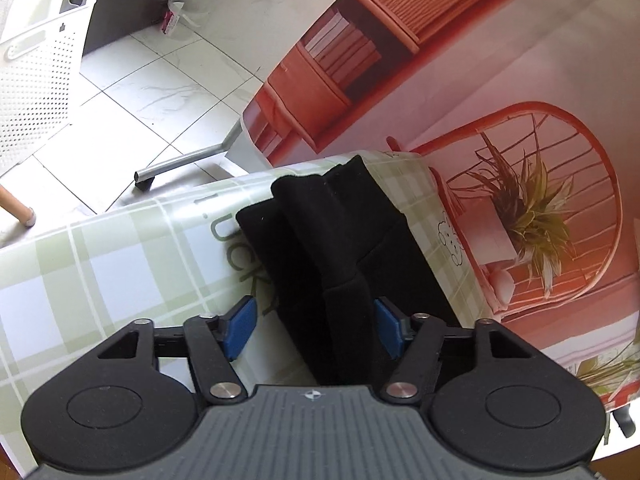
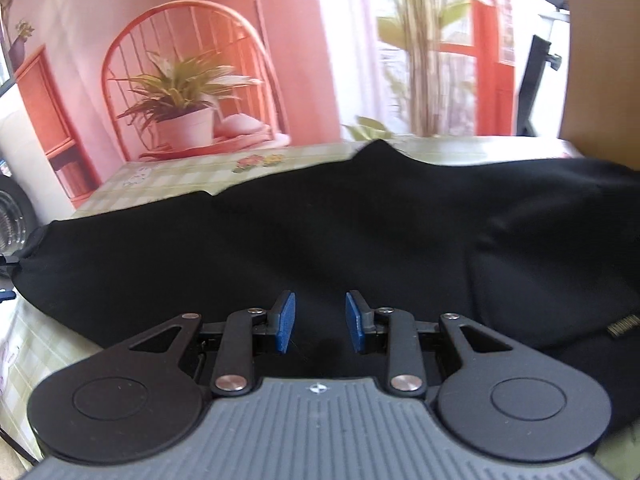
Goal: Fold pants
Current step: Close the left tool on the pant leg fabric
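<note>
Beside the black pants point(image 1: 340, 248) — white laundry basket point(image 1: 36, 80), floor-bound.

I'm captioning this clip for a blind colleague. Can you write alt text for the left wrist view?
Black pants lie in a long folded strip on a green checked tablecloth, running away from the camera. The left tongs stand open around the near end, blue pads clear of the cloth. Beyond are a white tiled floor and white perforated basket.
</note>
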`<state>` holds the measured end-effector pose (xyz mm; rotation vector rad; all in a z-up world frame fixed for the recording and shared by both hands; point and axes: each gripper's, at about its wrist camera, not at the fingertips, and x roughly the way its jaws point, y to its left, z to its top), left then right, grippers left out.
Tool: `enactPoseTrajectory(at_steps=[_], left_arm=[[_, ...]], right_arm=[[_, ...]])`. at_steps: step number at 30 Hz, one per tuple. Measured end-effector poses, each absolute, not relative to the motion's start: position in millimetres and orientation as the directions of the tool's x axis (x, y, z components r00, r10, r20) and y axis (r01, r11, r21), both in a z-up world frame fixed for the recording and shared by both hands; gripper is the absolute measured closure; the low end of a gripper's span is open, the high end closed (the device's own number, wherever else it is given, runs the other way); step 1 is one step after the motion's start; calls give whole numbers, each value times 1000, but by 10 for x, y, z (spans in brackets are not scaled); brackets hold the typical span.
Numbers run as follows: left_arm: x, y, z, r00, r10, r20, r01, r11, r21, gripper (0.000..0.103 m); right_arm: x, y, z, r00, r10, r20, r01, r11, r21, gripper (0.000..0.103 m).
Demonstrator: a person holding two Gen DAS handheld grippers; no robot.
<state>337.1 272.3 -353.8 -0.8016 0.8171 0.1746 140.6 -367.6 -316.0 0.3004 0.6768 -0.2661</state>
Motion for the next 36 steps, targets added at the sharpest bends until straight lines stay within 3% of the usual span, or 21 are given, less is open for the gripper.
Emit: enactPoseTrajectory(at_steps=[7, 8, 10, 11, 12, 14, 22, 27, 30, 32, 36], left_arm=[[3570, 2710, -3583, 714, -104, -692, -447, 693, -566, 25], [3600, 2695, -3584, 717, -97, -690, -444, 700, -560, 32], [3670, 2679, -3607, 711, -72, -700, -458, 708, -538, 53], [3697, 2682, -3621, 706, -62, -706, -466, 710, -528, 70], [3720, 2690, -3625, 716, -63, -695, -460, 707, -537, 79], [3756, 2710, -3574, 723, -50, -689, -454, 717, -529, 82], [3915, 2680, -3537, 725, -14, -688, -424, 779, -463, 81], [3871, 2658, -3526, 725, -5, -689, -409, 802, -436, 79], [3863, 2649, -3526, 724, 3, -690, -403, 813, -419, 78], [3871, 2645, -3529, 724, 5, -690, -401, 817, -414, 78], [3877, 2640, -3528, 722, 7, -692, -398, 822, -407, 78]], right_arm=[[1215, -3745, -3257, 725, -189, -663, 395, 902, 175, 71], [1194, -3759, -3275, 721, -200, -664, 409, 896, 175, 71], [1161, -3798, -3307, 712, -214, -668, 434, 883, 179, 71], [1148, -3817, -3325, 706, -222, -672, 446, 877, 179, 71], [1140, -3839, -3339, 700, -230, -675, 456, 872, 176, 71], [1111, -3875, -3362, 687, -255, -680, 481, 861, 163, 71], [974, -3954, -3345, 703, -287, -651, 511, 840, 182, 71], [704, -3768, -3311, 693, -335, -639, 505, 857, 99, 66], [504, -3660, -3315, 681, -354, -641, 521, 849, 84, 61], [391, -3593, -3310, 670, -369, -644, 529, 846, 67, 52], [279, -3586, -3356, 663, -359, -657, 545, 833, 96, 48]])
